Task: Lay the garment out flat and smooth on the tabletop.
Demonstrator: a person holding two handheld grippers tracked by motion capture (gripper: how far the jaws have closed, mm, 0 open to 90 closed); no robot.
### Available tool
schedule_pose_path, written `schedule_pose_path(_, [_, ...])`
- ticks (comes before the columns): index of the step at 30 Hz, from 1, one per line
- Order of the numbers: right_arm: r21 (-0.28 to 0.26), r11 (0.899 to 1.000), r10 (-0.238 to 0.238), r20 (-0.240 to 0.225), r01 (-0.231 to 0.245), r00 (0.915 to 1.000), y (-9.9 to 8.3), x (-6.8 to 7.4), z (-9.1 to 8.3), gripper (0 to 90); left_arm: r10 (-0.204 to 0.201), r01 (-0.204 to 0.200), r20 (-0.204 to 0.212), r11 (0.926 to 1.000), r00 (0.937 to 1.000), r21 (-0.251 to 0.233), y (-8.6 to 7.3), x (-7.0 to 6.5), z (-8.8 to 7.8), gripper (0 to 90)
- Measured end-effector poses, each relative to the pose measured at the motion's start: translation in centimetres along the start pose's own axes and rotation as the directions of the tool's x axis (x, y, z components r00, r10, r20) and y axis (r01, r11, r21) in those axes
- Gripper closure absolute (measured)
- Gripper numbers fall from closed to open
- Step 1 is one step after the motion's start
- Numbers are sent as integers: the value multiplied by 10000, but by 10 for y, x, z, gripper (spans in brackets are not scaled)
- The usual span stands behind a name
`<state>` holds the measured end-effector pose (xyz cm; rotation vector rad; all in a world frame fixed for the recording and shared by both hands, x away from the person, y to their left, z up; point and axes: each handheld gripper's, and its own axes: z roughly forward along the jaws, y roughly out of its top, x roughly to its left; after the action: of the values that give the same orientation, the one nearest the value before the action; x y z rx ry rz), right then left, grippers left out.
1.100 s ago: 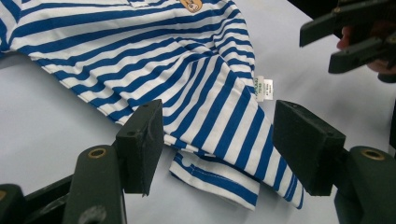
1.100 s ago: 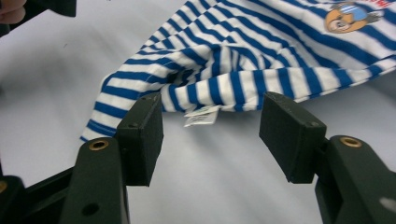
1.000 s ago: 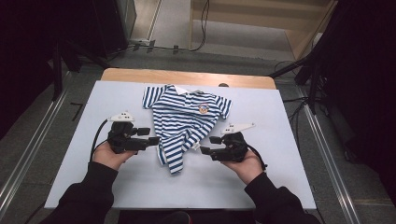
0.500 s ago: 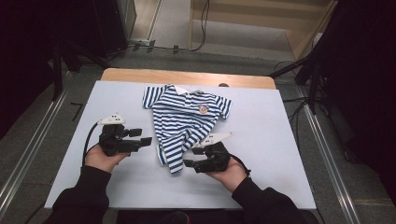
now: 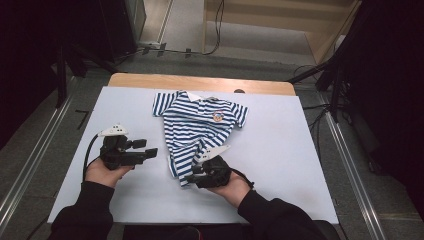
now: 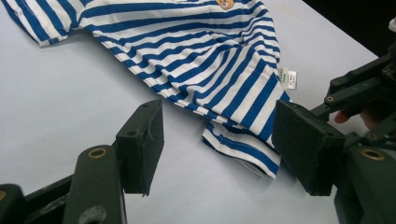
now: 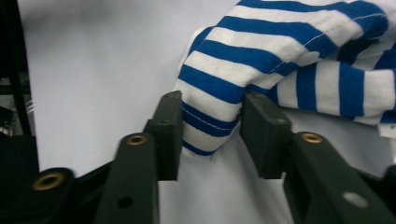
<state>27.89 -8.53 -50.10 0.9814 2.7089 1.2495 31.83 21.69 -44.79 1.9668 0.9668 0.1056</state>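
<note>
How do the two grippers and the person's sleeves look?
Both grippers, left gripper and right gripper, are black with blocky black pads, brass rivets and a pale three-cornered plate on top. A black cable trails from the left one. The sleeves are black.

Striped shirt [image 5: 197,125] flat on the bench [image 5: 300,165]; right tongs [image 5: 192,176] at its hem, left tongs [image 5: 150,148] beside it.

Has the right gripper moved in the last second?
Yes. The right gripper has slid left along the white table to the striped shirt's bottom hem, its fingers just closing around the cloth.
</note>
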Motion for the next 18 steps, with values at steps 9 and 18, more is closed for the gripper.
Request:
schedule_pose_path(9, [195, 9985, 513, -261, -508, 9983, 14, -2, -6, 835, -5, 5, -57, 10000, 10000, -62, 0, 1, -1, 349])
schedule_pose_path(18, [-327, 9979, 546, -612, -567, 9966, 54, -15, -18, 833, -173, 169, -158, 9996, 9997, -210, 1, 6, -3, 350])
